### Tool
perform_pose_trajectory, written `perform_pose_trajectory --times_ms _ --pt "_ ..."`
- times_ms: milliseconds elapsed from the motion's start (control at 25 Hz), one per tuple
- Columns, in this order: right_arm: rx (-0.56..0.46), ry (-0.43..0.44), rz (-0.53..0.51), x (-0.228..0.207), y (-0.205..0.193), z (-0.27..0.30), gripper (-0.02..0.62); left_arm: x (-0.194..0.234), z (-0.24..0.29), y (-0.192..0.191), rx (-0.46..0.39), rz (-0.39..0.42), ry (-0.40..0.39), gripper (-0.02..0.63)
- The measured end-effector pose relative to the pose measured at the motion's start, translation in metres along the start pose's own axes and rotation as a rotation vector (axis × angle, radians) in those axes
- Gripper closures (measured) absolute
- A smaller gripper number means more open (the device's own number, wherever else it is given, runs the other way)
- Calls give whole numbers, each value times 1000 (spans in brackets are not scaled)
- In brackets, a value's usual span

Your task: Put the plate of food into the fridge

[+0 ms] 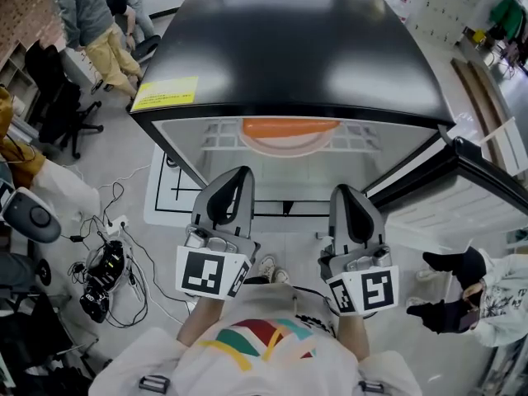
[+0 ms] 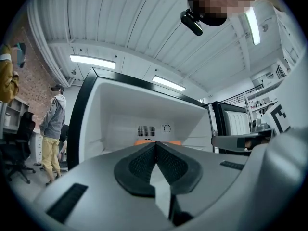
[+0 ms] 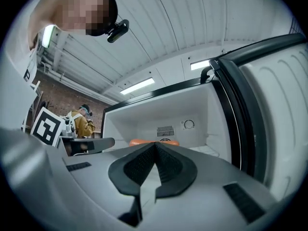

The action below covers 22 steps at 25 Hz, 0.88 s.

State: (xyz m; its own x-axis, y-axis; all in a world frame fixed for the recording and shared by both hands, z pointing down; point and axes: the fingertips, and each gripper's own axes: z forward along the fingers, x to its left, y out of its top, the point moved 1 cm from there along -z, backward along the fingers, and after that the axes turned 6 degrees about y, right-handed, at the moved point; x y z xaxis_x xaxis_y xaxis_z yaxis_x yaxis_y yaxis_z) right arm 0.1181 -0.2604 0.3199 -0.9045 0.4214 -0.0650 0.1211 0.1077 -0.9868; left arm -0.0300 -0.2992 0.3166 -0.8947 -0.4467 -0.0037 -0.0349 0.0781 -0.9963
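The orange plate of food (image 1: pixel 290 134) rests on a wire shelf (image 1: pixel 216 134) inside the open black fridge (image 1: pixel 289 48). Its orange rim (image 2: pixel 144 142) also shows deep in the compartment in the left gripper view, and as the same plate (image 3: pixel 153 142) in the right gripper view. My left gripper (image 1: pixel 241 174) is held in front of the fridge, shut and holding nothing. My right gripper (image 1: pixel 341 192) is beside it, also shut and holding nothing. Both stay outside the compartment, short of the plate.
The fridge door (image 1: pixel 487 188) stands open at the right. Cables and a dark device (image 1: pixel 103 272) lie on the floor at the left. A person in yellow trousers (image 1: pixel 95 31) stands at the far left, and another person's gloved hands (image 1: pixel 452 291) are at the right.
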Motion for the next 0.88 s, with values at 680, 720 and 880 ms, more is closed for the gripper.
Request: perform_pose_trajectory --times_ms 680,720,880 --pt "-19 12 -32 5 11 0 595 -1 1 5 -11 8 6 601" --pt "-20 14 -30 5 11 1 595 -1 1 5 -12 8 7 601" --pt "-23 6 -25 1 11 1 594 0 1 6 -13 9 7 601"
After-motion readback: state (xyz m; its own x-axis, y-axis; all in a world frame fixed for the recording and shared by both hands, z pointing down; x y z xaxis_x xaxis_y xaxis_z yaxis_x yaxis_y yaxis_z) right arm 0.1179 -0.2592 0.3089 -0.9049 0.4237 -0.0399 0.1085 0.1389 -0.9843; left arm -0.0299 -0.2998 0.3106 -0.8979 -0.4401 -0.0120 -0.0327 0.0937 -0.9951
